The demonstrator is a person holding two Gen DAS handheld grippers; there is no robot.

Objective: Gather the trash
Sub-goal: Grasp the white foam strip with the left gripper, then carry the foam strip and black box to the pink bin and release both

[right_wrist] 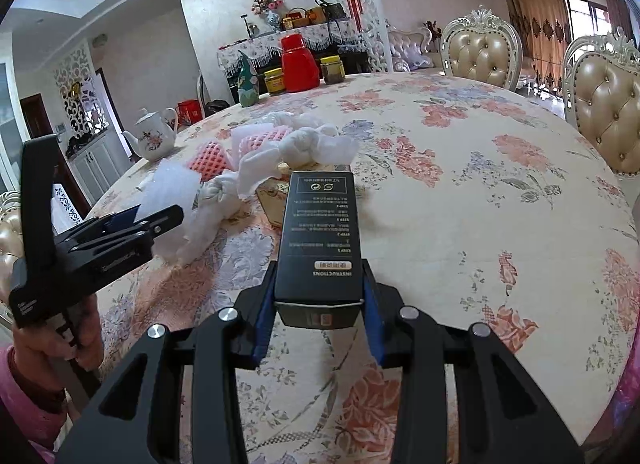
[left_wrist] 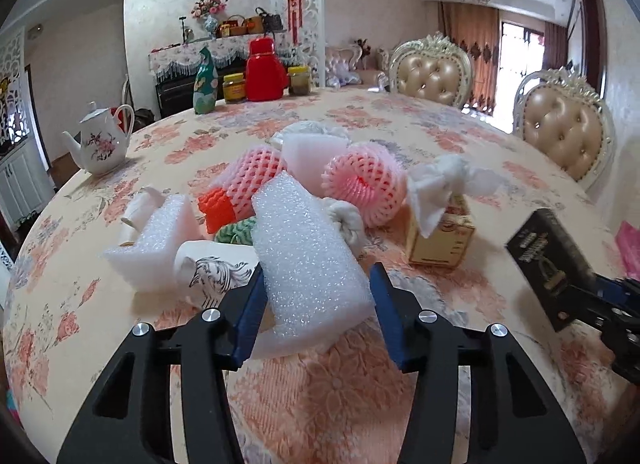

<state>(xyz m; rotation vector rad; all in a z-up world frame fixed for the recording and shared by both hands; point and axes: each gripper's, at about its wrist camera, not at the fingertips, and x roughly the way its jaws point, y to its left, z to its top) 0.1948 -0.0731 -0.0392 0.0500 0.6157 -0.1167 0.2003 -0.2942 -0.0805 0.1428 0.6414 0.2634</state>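
The blue-padded fingers of the left gripper stand on either side of a white block of bubbly packing foam; the left pad touches its flank, but whether the right pad presses on it I cannot tell. The foam block lies at the near side of a round table under a peach floral cloth, at the front of a heap of trash: pink foam fruit nets, an L-shaped white foam piece, knotted white tissue and a small tan carton. The right gripper has its jaws clamped on a tall black cardboard box printed with white instructions, held above the cloth near the table's front edge. A white flowered teapot stands at the left edge, and a red plastic flask at the far edge.
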